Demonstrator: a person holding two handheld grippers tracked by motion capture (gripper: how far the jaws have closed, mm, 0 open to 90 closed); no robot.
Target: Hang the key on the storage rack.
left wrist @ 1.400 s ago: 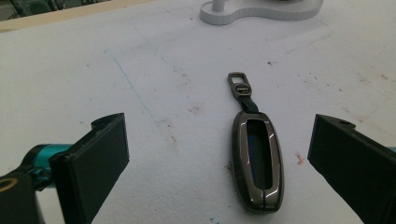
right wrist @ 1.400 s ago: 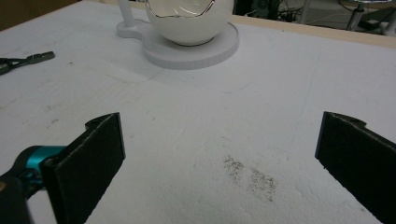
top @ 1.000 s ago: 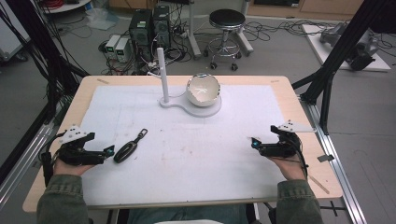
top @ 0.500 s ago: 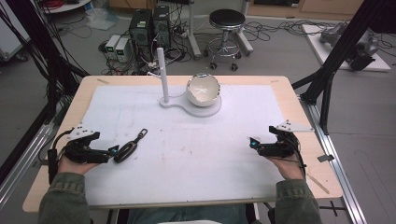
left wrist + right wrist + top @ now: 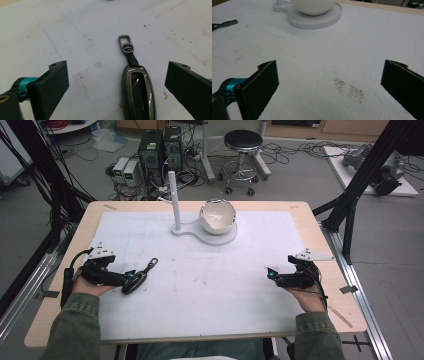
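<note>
Nearest to me, my left hand-held gripper [image 5: 131, 281] lies low on the white surface [image 5: 210, 285] with its jaws spread wide, and it holds nothing yet. The car key fob [image 5: 138, 93] lies flat between the two jaws, in the left gripper view a little nearer to the one on the right side, touching neither. Its short strap and metal clip [image 5: 125, 44] point away from me.

I judge that the step in hand is to grasp this fob. To do it well, I should shift sideways so that the body is centred, keep the pads low against the surface, and close slowly on the long sides (the shell looks glossy, so I think it can slip or turn).

My right hand-held gripper [image 5: 270, 275] rests well apart at the right, also wide open and with nothing between the jaws.

Farther away, near the back edge, stands a white base [image 5: 205, 233] with an upright post [image 5: 173, 200] and a white bowl [image 5: 217, 216] on it.

Compared with a second ago, my left hand has moved forward, so the jaws now stand on both sides of the fob; the right hand is almost where it was.
</note>
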